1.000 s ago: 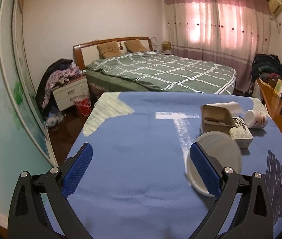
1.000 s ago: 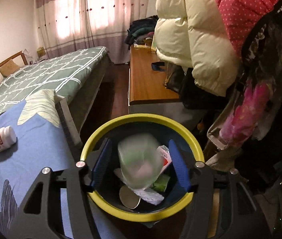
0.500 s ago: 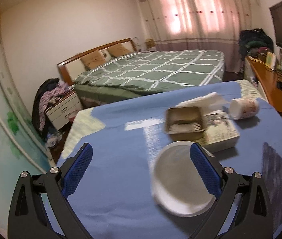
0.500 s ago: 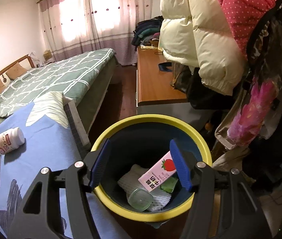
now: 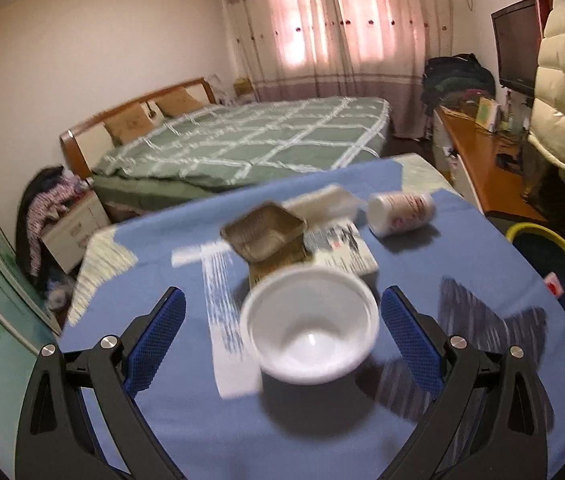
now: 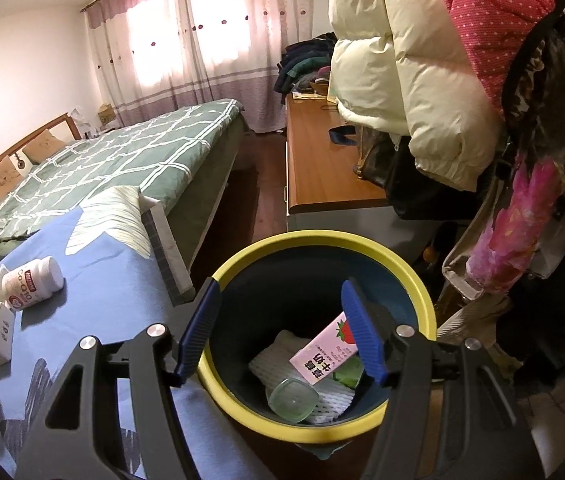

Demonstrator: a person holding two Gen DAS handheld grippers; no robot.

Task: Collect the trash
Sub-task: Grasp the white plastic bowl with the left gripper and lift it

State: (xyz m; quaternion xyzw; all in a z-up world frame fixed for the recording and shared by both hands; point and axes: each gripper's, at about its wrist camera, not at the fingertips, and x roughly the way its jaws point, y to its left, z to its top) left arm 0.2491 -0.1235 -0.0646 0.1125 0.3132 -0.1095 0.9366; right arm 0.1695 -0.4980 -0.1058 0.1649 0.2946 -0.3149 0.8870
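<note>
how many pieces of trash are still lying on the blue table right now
5 in view: white bowl nearest the left gripper, brown tray behind it, printed box beside the tray, white packet further back, bottle on its side. More may be hidden.

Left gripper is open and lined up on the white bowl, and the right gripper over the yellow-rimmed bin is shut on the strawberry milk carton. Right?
Not quite. The right gripper is open and holds nothing; the right wrist view shows the strawberry milk carton lying inside the bin. The left gripper is open around the white bowl.
</note>
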